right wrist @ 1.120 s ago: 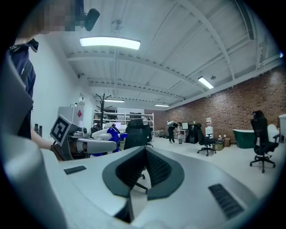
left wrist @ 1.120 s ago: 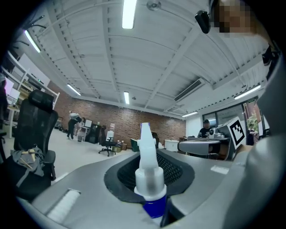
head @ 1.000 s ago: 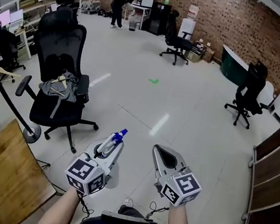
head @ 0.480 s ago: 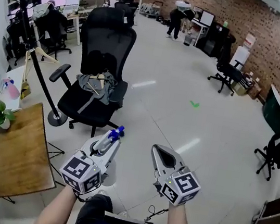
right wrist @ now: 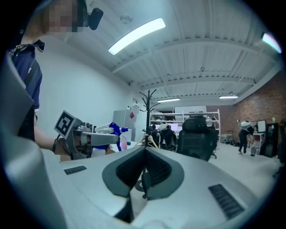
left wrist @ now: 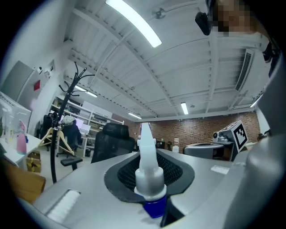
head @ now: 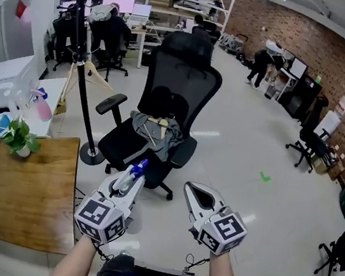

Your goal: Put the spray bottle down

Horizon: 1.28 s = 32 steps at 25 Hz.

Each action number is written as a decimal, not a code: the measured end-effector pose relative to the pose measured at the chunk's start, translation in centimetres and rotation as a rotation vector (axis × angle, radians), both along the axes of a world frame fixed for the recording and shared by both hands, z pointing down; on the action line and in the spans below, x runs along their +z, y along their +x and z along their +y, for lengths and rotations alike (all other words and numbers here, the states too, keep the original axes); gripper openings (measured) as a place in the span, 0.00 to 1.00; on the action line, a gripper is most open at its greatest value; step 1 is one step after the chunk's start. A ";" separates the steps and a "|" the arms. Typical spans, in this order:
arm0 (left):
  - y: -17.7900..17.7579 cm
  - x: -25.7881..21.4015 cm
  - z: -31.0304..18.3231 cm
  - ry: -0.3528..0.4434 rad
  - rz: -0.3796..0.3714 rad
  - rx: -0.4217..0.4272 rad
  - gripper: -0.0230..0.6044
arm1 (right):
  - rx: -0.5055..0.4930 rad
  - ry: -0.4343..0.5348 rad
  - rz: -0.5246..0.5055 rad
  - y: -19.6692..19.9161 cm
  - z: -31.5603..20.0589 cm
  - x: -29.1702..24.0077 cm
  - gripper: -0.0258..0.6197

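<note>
Nothing is set down yet. The left gripper (head: 124, 188) is clamped on the spray bottle (head: 136, 170) and holds it in the air in front of the person, near the wooden table (head: 16, 181) (a likely landing spot, I'd guess). The right gripper (head: 195, 193) is pinched together, empty. Only the left gripper view shows the pads squeezing the bottle's neck; only the head view shows the table.

Wooden desk (head: 15, 190) with a small potted plant (head: 18, 137) at its far edge, pale floor (head: 239, 170) carrying a black office chair (head: 167, 110) and a coat stand (head: 83, 81)
</note>
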<state>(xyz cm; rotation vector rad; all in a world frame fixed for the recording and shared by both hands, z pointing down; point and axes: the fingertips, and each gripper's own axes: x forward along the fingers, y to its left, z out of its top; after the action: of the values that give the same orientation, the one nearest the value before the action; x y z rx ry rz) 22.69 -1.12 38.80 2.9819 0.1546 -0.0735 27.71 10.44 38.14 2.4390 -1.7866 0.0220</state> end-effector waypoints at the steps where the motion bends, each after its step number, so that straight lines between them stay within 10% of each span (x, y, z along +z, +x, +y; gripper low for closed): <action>1: 0.2 0.0 -1.6 0.001 -0.001 -0.023 0.16 | -0.026 0.004 0.001 0.4 -1.8 -0.2 0.04; 21: -12.9 0.1 -29.4 -0.007 -0.017 -0.794 0.16 | -0.820 0.016 -0.060 -7.9 -37.4 0.4 0.04; 32: -22.3 1.1 -36.1 0.007 -0.079 -1.317 0.16 | -1.283 -0.003 -0.094 -15.7 -47.9 1.5 0.04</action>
<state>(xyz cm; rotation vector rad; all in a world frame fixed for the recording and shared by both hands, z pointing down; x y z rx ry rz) 0.39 -37.24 39.95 2.5026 -1.7441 -0.0921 12.04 -37.42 39.61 0.8990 -2.9538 0.0202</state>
